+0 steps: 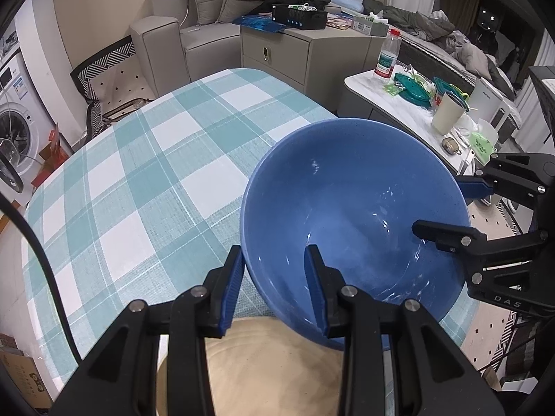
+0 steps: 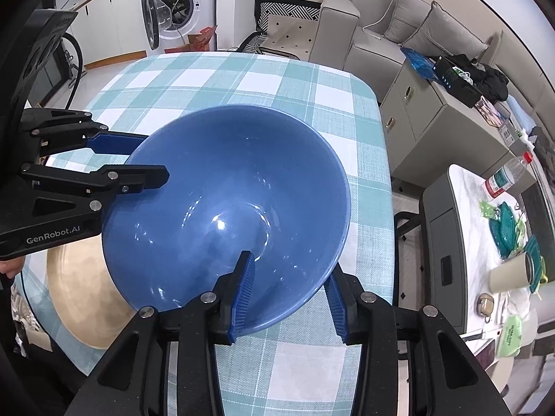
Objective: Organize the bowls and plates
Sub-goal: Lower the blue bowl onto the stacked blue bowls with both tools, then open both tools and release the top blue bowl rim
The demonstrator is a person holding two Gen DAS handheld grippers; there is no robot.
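A table under a teal-and-white checked tablecloth carries a beige plate at its near edge, and a large blue bowl sits tilted over that plate, its underside hidden so contact cannot be confirmed. The left gripper straddles the bowl's rim, one finger inside and one outside, jaws spread wider than the wall and not visibly pinching it. The right gripper likewise straddles the opposite rim, jaws parted with a gap beside the wall.
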